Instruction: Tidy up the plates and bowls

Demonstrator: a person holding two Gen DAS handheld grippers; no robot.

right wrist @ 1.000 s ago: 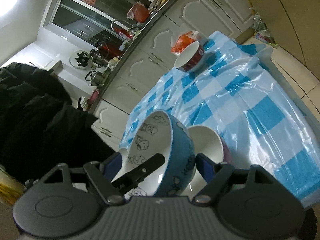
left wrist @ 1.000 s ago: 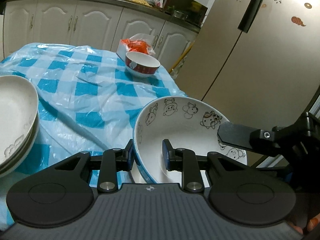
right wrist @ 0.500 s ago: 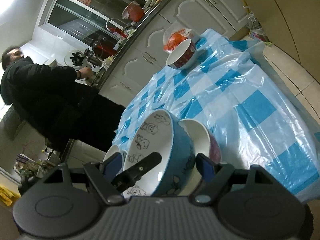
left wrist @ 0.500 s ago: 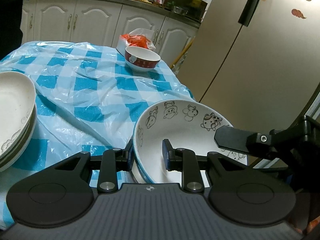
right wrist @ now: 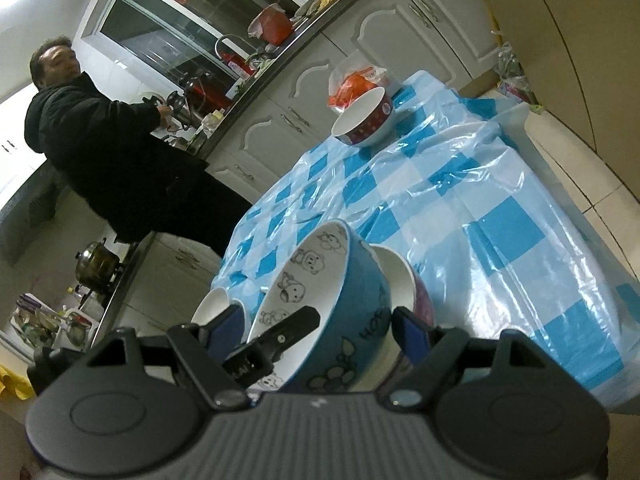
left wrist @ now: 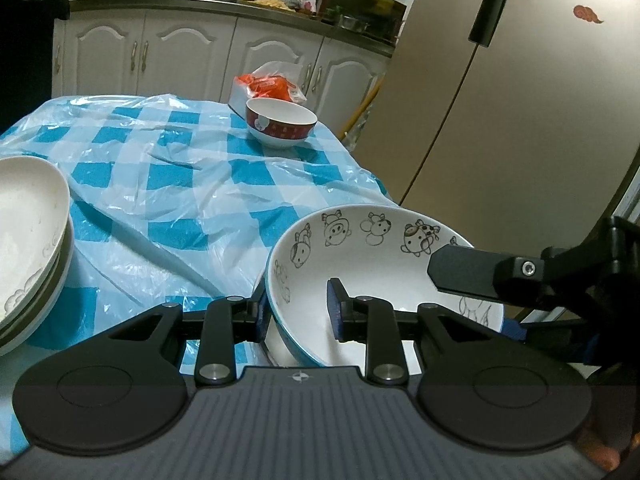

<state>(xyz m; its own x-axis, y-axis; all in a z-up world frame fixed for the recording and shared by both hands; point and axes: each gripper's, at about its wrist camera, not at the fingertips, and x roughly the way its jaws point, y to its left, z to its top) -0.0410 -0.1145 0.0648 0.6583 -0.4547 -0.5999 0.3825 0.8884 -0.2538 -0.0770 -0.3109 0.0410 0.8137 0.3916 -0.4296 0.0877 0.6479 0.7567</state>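
- The table point(left wrist: 192, 184), under a blue-and-white checked plastic cloth, fills both views; only the right wrist view shows a person in black point(right wrist: 120, 160) at the counter, only the left shows the refrigerator point(left wrist: 520, 120).
- Stacked white plates point(left wrist: 28, 240) sit at the table's left edge — seen from the left wrist alone.
- The cartoon bowl point(left wrist: 372, 276), blue outside and white inside with animal drawings, sits tilted in a white bowl point(right wrist: 394, 276) near the table's front corner, mouth up and toward the left.
- A red-banded bowl point(left wrist: 281, 122) stands upright at the far end.
- The right gripper point(right wrist: 316, 324) straddles the cartoon bowl, jaws wide, pads apart from it.
- The left gripper point(left wrist: 298, 308) spans its rim — jaws opening, inner pad clear.
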